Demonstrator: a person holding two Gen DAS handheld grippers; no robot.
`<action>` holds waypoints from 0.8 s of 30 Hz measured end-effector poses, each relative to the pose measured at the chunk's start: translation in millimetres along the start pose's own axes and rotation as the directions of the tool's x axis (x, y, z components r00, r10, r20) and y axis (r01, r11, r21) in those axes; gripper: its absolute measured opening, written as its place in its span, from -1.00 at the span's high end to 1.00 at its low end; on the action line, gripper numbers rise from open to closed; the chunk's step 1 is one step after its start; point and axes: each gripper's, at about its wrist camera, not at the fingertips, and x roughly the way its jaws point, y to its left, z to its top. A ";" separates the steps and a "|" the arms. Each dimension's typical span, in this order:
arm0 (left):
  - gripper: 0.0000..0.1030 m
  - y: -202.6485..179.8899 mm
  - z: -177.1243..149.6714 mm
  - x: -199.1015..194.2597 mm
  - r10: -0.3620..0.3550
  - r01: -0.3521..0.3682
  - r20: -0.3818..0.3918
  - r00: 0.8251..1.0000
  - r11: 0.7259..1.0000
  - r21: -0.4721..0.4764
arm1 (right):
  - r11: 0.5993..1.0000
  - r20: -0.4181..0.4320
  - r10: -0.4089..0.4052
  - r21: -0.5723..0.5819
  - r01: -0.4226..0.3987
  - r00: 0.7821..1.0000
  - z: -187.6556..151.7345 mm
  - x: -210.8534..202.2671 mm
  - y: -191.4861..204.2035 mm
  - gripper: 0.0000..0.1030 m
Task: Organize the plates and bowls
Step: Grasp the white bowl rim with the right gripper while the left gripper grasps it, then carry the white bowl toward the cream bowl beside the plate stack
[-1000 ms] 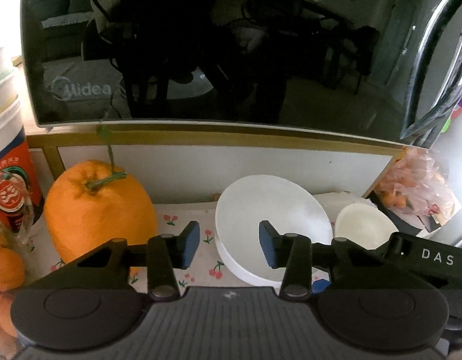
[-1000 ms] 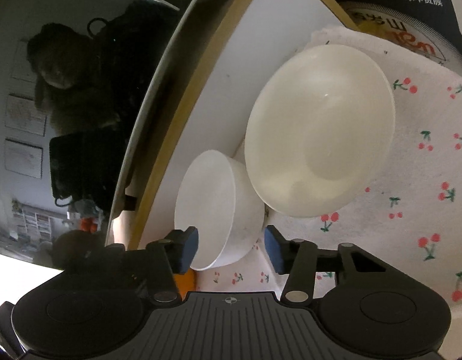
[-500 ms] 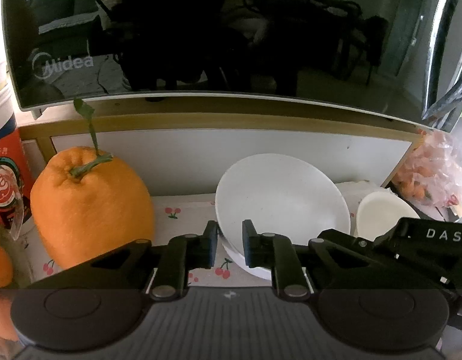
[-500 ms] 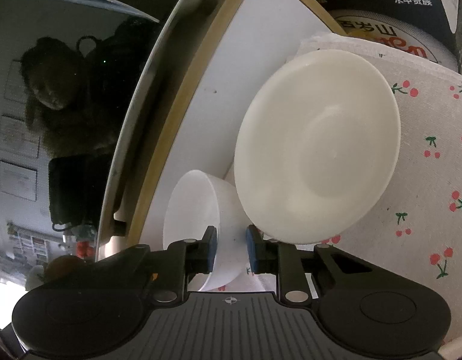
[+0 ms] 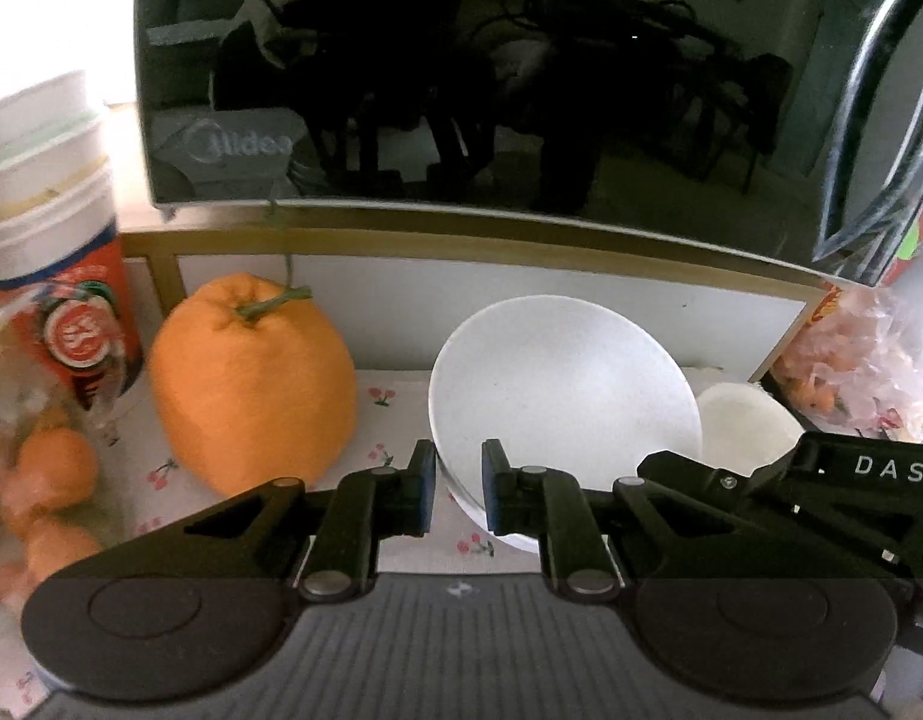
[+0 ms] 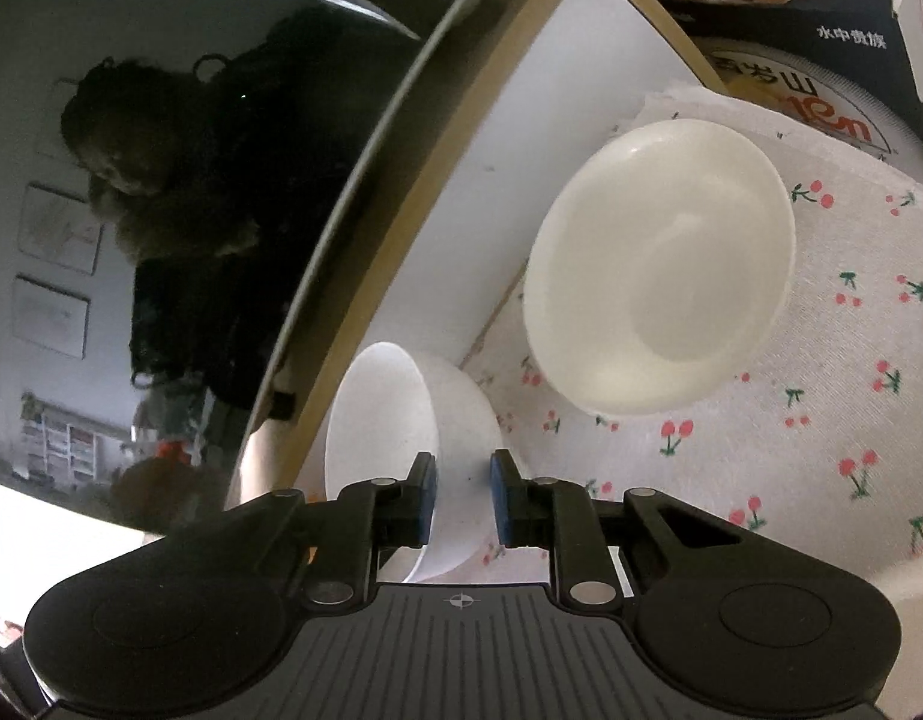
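Note:
A white bowl [image 5: 563,384] is tipped up on the cherry-print cloth below the microwave. My left gripper [image 5: 455,492] is shut on its near rim. My right gripper [image 6: 461,498] is shut on the opposite side of the same bowl [image 6: 401,450], one finger inside and one outside the wall. A second, shallower cream bowl [image 6: 659,294] rests on the cloth just beyond; in the left wrist view it [image 5: 743,426] peeks out behind the right gripper's black body [image 5: 821,492].
A black Midea microwave [image 5: 491,90] overhangs the shelf edge. A big orange [image 5: 251,384] sits left of the bowl, with stacked paper cups [image 5: 47,228] and small oranges [image 5: 53,474] further left. A bag of fruit [image 5: 851,372] and a dark box [image 6: 851,30] lie right.
Both grippers closed from wide open onto the white bowl's rim, which tipped up. The left gripper then drew back a little, and the right view shifted so the cream bowl sits farther away.

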 end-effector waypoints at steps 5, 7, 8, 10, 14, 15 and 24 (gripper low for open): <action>0.73 -6.1 -4.5 -24.4 -0.005 0.005 0.012 1.000 1.000 0.016 | 1.000 -0.002 0.006 -0.026 -0.007 1.000 -4.2 -22.9 5.1 0.62; 0.73 -8.3 -6.4 -33.7 -0.013 0.012 0.017 1.000 1.000 0.017 | 1.000 -0.001 0.008 -0.030 -0.008 1.000 -4.9 -32.4 6.4 0.62; 0.72 -10.0 -7.6 -39.8 -0.017 0.017 0.020 1.000 1.000 0.019 | 0.999 0.001 0.005 -0.033 -0.005 1.000 -5.0 -37.1 6.9 0.62; 0.72 -9.9 -10.7 -49.4 -0.022 0.022 0.023 0.999 1.000 0.020 | 0.999 0.002 -0.003 -0.043 0.003 1.000 -6.8 -46.0 7.7 0.62; 0.72 -16.6 -19.3 -67.2 -0.021 0.021 0.022 1.000 0.999 0.031 | 0.999 -0.002 -0.020 -0.044 0.020 1.000 -11.3 -61.7 7.9 0.62; 0.72 -16.9 -21.1 -69.7 -0.024 0.023 0.023 0.999 0.999 0.032 | 0.999 -0.001 -0.025 -0.047 0.024 1.000 -12.2 -65.6 8.3 0.62; 0.72 -17.7 -32.5 -93.6 -0.045 0.045 0.022 0.999 0.999 0.013 | 0.996 0.001 -0.047 -0.074 0.047 0.999 -30.4 -102.1 14.9 0.62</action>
